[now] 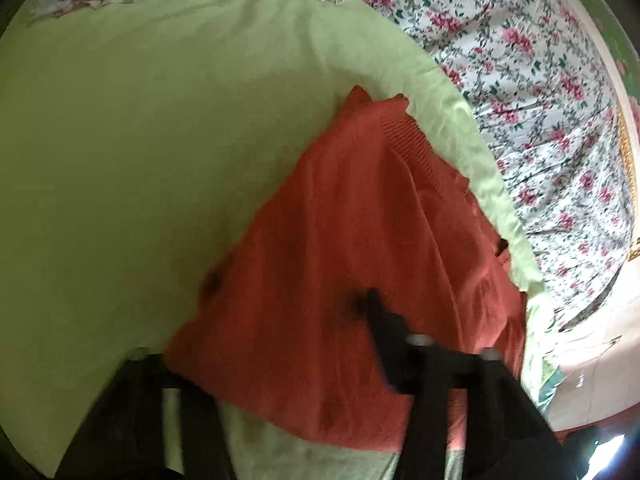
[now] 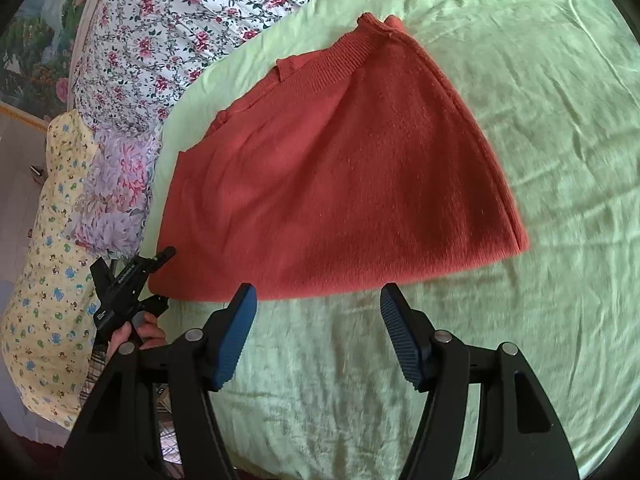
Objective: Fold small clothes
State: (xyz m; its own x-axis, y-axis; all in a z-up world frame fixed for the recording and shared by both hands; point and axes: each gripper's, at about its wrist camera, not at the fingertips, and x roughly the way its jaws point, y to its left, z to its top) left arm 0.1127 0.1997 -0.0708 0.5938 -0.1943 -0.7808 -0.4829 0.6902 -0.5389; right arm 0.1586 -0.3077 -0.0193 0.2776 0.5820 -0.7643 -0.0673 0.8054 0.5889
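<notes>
Sweater (image 2: pixel 340 168) is lying on the green sheet (image 2: pixel 520 80), already doubled over into a rough wedge, ribbed hem at the far end; the folding looks partway done, with another fold probably to come. Left gripper (image 2: pixel 154 280) is sitting at the sweater's near left corner; its jaws are spread around the cloth edge, though in its own blurred view I cannot tell whether they are biting. Right gripper (image 2: pixel 318 308) is hovering just short of the near edge, jaws wide apart and holding nothing. Next move calls for pinching both near corners, all layers together, and carrying them toward the hem. Sheet is lying crumpled over a floral spread (image 2: pixel 168 40); pillows (image 2: pixel 60 240) are piled at the left; a scenic picture (image 2: pixel 36 40) is hanging beyond.
</notes>
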